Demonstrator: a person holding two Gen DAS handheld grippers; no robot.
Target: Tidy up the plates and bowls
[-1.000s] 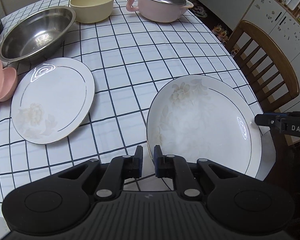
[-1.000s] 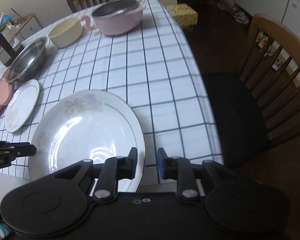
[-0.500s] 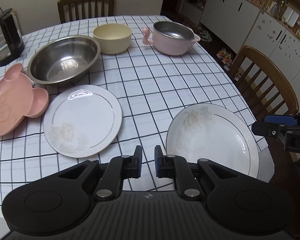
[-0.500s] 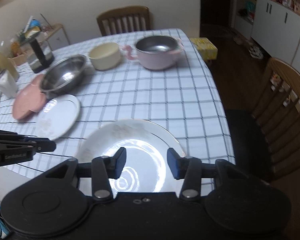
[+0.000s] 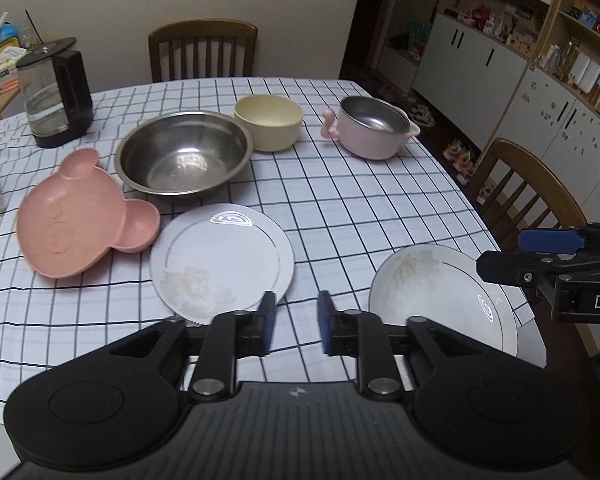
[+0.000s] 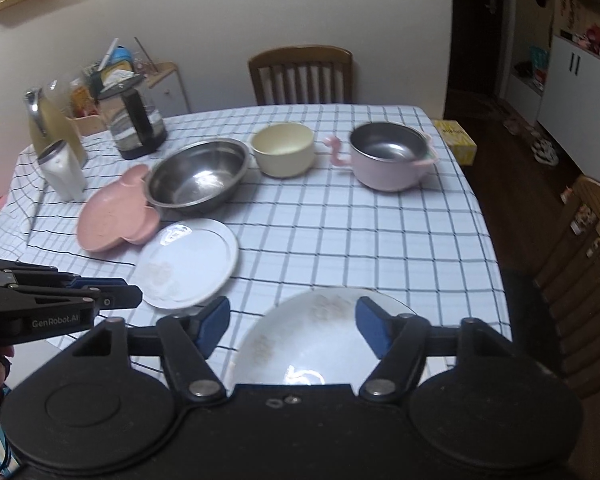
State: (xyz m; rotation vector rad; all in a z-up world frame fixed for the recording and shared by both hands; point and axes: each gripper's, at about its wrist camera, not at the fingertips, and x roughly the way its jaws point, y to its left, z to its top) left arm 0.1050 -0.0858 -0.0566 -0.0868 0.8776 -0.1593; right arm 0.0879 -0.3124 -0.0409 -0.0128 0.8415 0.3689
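Right wrist view: right tongs (image 6: 293, 326) opening wide, empty, above large white floral plate (image 6: 312, 344) at bench (image 6: 340, 240) edge; left tongs (image 5: 293, 320) opening, empty.

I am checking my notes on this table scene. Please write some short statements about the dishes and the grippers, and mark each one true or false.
1. The cream bowl stands between the steel bowl and the pink pot. True.
2. The pink bear-shaped plate is stacked on the white plate. False: it lies beside that plate on the tablecloth.
3. The left gripper holds a plate. False: its jaws are opening and nothing is between them.
4. The large white plate lies at the near edge of the table. True.
5. The right gripper is shut on the large white plate. False: its jaws are opening wide above it.
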